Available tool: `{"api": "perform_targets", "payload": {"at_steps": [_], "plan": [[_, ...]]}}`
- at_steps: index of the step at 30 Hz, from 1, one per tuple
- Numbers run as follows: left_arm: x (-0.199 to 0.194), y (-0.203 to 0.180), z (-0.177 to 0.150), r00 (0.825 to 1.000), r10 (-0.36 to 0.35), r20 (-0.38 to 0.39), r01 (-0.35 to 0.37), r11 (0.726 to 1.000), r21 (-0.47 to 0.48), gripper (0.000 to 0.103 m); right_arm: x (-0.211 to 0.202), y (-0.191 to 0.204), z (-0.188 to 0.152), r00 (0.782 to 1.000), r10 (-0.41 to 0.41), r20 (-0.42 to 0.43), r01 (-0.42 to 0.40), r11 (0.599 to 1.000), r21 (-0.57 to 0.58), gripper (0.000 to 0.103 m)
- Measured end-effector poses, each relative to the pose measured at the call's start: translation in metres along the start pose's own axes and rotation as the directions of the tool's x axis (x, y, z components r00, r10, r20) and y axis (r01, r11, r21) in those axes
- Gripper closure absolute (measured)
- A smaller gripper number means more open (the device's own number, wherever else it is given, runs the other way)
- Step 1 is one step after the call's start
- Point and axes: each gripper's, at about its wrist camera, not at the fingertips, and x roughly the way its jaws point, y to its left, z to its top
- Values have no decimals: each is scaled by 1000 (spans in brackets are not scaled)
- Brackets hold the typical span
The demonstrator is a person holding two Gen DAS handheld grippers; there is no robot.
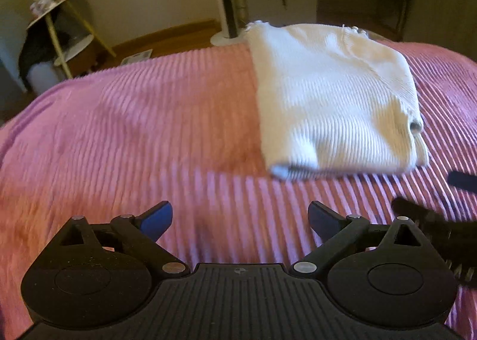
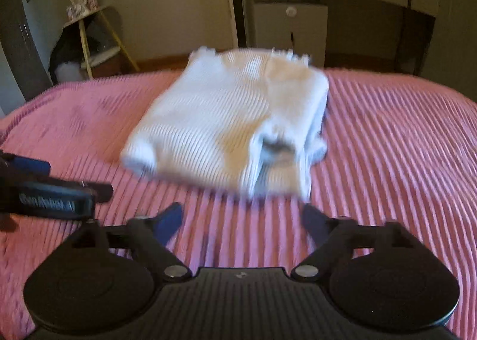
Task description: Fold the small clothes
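Observation:
A white ribbed knit garment (image 1: pixel 334 95) lies folded into a thick rectangle on the pink corduroy bedspread (image 1: pixel 149 131). In the right wrist view the same folded garment (image 2: pixel 226 122) sits straight ahead, a sleeve opening showing at its near edge. My left gripper (image 1: pixel 240 217) is open over bare bedspread, to the near left of the garment, with nothing between its blue pads. My right gripper (image 2: pixel 243 220) is open just short of the garment's near edge, apart from it. The other gripper's dark body shows at each view's side edge.
Beyond the bed's far edge stand a yellow-framed side table (image 2: pixel 89 39) with small items, a white cabinet (image 2: pixel 293 33), a dark desk (image 2: pixel 387 12) and a fan pole on a round base (image 1: pixel 229 12). Wooden floor lies between them and the bed.

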Motion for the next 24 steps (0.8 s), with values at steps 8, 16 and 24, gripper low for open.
{"api": "perform_targets", "payload": {"at_steps": [8, 16, 24], "plan": [[-28, 8, -33, 999, -6, -49, 5, 1000, -7, 2, -19, 24, -19, 991, -37, -131, 36, 999, -12, 4], [-37, 14, -30, 994, 94, -64, -93, 996, 11, 0, -33, 34, -11, 987, -117, -108, 114, 993, -40, 4], [-27, 12, -29, 992, 96, -80, -94, 995, 28, 0, -20, 22, -4, 971, -180, -157, 184, 983, 12, 4]]}}
